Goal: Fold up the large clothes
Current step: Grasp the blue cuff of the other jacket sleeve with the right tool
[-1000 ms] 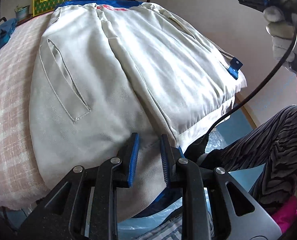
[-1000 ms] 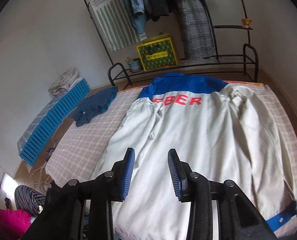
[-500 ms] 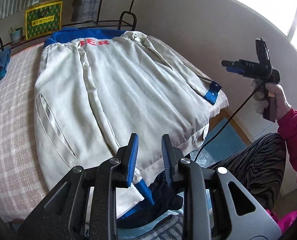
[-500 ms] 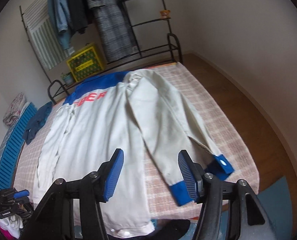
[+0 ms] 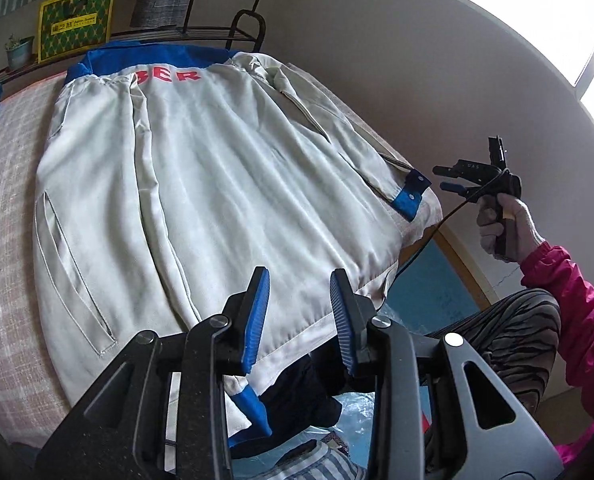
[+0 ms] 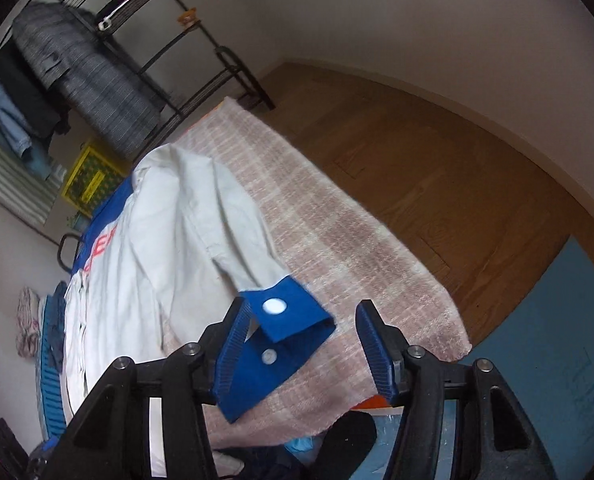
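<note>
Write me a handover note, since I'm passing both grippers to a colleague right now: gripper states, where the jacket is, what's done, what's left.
Left gripper: jaws open, empty, over the hem of the white jacket.
Right gripper: jaws open, around the blue cuff of the jacket's right sleeve, not shut on it.
The jacket lies spread flat, back up, on the pink checked blanket, collar at the far end.
Done: spreading. No fold is visible.
Left: probably grip the cuff, fold the sleeves in, then fold the body.
</note>
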Action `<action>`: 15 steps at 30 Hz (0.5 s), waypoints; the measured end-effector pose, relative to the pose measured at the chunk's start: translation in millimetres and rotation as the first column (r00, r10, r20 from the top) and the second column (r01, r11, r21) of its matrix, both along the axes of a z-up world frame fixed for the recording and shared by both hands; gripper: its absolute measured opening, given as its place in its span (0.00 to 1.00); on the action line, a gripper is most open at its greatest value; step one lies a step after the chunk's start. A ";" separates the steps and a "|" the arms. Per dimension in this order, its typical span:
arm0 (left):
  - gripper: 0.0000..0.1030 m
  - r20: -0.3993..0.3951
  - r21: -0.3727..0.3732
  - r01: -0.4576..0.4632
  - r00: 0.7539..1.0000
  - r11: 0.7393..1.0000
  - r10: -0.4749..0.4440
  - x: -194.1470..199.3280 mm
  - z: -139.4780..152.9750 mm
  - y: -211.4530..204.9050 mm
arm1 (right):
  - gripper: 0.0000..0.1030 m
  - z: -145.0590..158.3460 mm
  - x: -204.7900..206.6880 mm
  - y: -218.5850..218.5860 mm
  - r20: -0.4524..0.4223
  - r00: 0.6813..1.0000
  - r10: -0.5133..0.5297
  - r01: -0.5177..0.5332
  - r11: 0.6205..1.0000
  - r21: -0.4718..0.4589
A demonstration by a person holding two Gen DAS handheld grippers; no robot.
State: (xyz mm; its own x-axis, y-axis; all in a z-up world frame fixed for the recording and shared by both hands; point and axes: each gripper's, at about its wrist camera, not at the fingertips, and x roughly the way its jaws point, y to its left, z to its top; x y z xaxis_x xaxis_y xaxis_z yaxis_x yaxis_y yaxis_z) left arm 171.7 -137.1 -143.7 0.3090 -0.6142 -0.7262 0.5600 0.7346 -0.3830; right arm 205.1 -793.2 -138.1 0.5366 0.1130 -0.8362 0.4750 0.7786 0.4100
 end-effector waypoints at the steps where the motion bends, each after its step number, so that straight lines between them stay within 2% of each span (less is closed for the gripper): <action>1: 0.30 -0.001 0.001 0.001 1.000 1.000 -0.001 -0.4 0.3 -0.4 | 0.53 -6.5 2.7 -2.5 -0.007 1.000 -0.007 0.007 1.000 -0.011; 8: 0.30 -0.005 0.031 0.010 1.000 0.999 -0.010 0.8 -1.2 -7.7 | 0.51 -24.2 21.7 30.8 -0.044 0.991 0.123 -0.127 0.987 -0.097; 11: 0.30 -0.011 0.034 0.009 1.000 0.999 -0.009 1.1 -3.1 -8.9 | 0.51 -35.0 28.4 41.3 -0.102 0.983 0.155 -0.168 0.975 -0.144; 14: 0.30 -0.005 0.043 0.014 1.000 0.999 -0.013 0.3 -4.0 -10.7 | 0.36 -38.2 28.1 42.1 -0.093 0.983 0.161 -0.171 0.979 -0.114; 15: 0.30 -0.006 0.043 0.016 1.000 0.999 -0.016 0.1 -4.4 -10.9 | 0.27 -36.9 28.4 42.9 -0.084 0.981 0.176 -0.184 0.978 -0.102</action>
State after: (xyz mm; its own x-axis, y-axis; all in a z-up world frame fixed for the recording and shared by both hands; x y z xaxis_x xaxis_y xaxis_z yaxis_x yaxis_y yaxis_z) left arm 171.8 -148.1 -148.1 0.2952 -0.5868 -0.7540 0.5694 0.7417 -0.3544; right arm 233.4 -750.3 -174.9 0.4517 0.1080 -0.8856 0.3492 0.8921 0.2869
